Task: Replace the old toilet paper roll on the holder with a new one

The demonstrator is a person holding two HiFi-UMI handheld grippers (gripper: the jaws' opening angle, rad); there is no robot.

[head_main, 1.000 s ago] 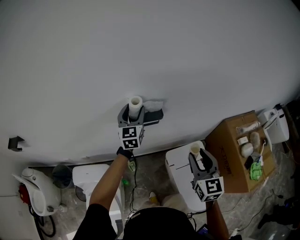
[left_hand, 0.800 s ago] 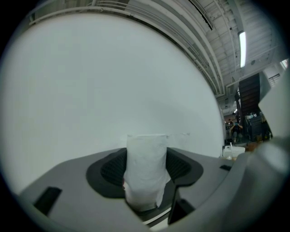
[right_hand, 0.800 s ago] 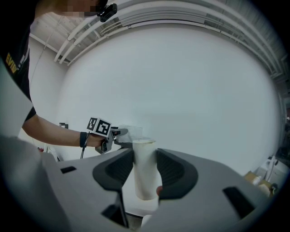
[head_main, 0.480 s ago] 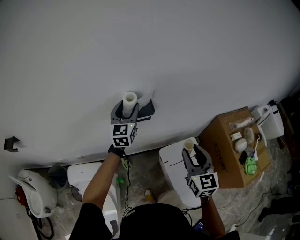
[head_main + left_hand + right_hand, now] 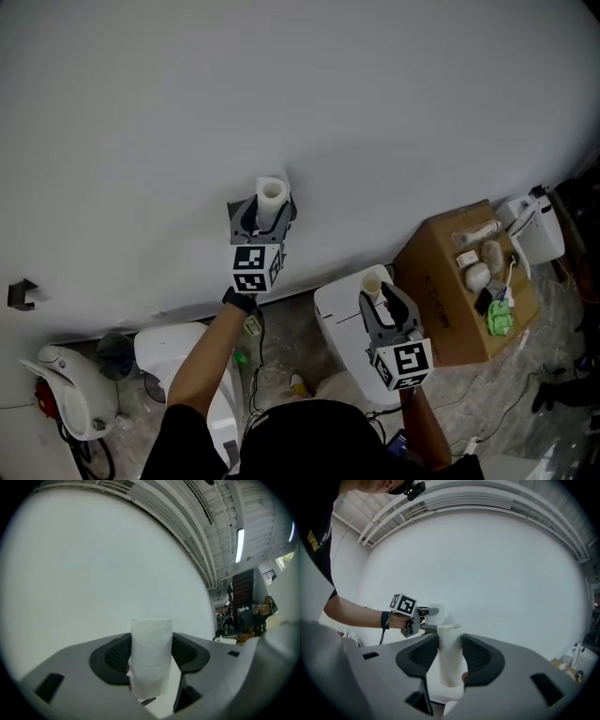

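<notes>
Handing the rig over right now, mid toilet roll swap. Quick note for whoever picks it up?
The left gripper is shut on a white paper roll, held upright and close to the wall.
The right gripper is shut on a bare tube, upright and held back from the wall.
The holder is not clearly in view; it is probably behind the left gripper in the head view.
Done, apparently: the old core is off and the new roll is in hand.
Left: seat the paper roll on the holder, then get rid of the bare tube.
</notes>
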